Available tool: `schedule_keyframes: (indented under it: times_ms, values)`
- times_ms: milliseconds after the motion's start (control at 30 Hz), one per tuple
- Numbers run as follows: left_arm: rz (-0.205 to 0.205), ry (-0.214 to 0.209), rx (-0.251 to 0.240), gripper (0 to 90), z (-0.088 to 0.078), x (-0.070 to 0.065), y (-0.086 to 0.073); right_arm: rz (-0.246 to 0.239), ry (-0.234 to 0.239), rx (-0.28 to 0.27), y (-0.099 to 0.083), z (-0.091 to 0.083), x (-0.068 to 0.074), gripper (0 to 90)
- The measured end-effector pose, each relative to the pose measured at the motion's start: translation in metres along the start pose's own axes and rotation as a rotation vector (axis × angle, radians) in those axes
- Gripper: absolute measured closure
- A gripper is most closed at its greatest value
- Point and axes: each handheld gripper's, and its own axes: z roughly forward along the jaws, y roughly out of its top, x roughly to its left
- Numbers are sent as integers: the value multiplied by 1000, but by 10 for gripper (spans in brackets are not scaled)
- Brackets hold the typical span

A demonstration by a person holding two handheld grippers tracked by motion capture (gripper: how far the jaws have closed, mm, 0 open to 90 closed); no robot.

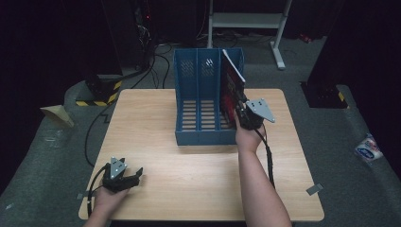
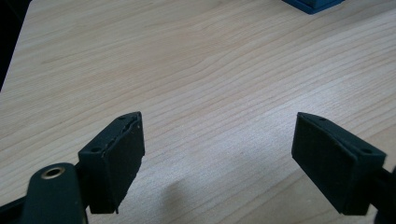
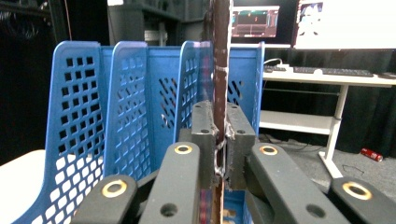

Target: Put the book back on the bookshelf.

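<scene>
Hiding the book point(image 3: 220, 70) cover, right gripper point(image 3: 219, 140) clamps its edge-on spine.

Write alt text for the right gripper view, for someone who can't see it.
The right tongs are shut on the edge of a thin dark red book, held upright in front of a blue file rack with perforated dividers. Behind the rack, to the right, stands a white desk with a keyboard and lit screens.

Dark room, grey carpet floor point(image 1: 331, 156), wooden table point(image 1: 189, 175), white desk frame point(image 1: 246, 21), lit monitors point(image 3: 254, 21).
</scene>
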Motion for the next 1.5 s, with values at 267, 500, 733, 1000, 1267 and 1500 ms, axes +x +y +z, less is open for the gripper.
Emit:
schedule_keyframes:
  times_ms: [267, 500, 733, 1000, 1267, 1500]
  values:
    - [5, 0, 5, 176, 0, 0, 0, -5, 4, 45, 6, -9, -1, 784]
    - [7, -1, 4, 176, 0, 0, 0, -12, 3, 58, 10, -11, -1, 760]
    - [12, -6, 7, 176, 1, 0, 0, -19, -3, 40, 20, -13, -4, 707]
    - [11, -9, 11, 176, 1, 0, 1, -7, -27, 45, 24, -15, -11, 667]
    - [10, -7, 14, 176, 1, 0, 1, 0, -32, 58, 22, -15, -14, 584]
    - [10, -7, 16, 176, 1, -1, 1, 11, -30, 62, 24, -16, -18, 553]
